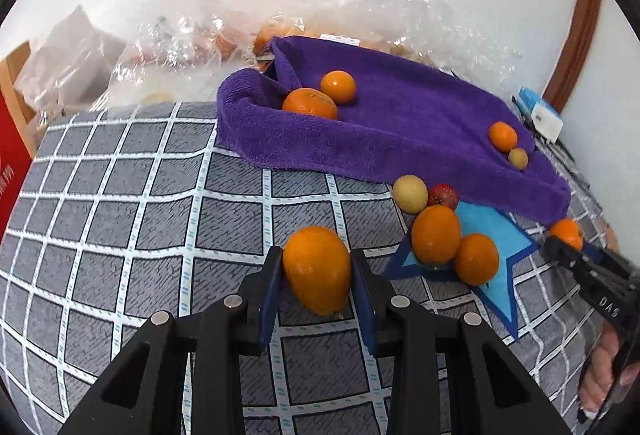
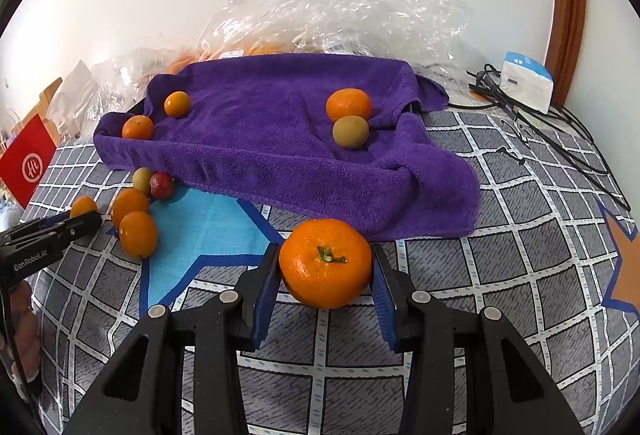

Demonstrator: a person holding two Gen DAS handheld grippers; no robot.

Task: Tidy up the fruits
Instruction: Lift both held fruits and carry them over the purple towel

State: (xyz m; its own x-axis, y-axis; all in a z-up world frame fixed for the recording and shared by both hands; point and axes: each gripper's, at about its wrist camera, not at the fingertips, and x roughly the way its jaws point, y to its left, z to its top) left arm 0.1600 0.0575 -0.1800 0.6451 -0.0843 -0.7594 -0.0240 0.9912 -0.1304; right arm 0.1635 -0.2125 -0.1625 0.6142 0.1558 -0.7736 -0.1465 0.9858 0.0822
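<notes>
Here we hold two fruits at once, and we place everything against the purple towel (image 2: 280, 139). Our left gripper (image 1: 317, 267) pinches an oval orange (image 1: 318, 269) between its blue pads, held above the checked cloth (image 1: 140, 215) in front of the towel's near hem. Our right gripper (image 2: 325, 263) clamps a round mandarin (image 2: 325, 262), stem upward, just in front of the towel's near edge; both pads press on its sides.

On the towel itself lie four fruits. Toward its left end sit two small oranges (image 2: 137, 127) (image 2: 177, 103), close together near the raised fold. Toward its right end an orange (image 2: 348, 105) touches a greenish-yellow fruit (image 2: 350, 131) just in front of it.

Off the towel, beside its near left hem, a loose cluster rests where a blue star patch (image 2: 200, 227) shows on the checked cloth: a pale yellow-green fruit (image 2: 142, 179) touching a red fruit (image 2: 162, 185), and two more oranges (image 2: 129, 205) (image 2: 138, 234) just in front of them, touching each other.

Behind the towel, crumpled clear plastic bags (image 2: 340, 11) pile against the white wall, with orange fruit dimly visible inside. Past the towel's right end stand a white and blue box (image 2: 526, 81) and a tangle of black cables (image 2: 540, 119). Beyond its left end we see a red box (image 2: 28, 159).
</notes>
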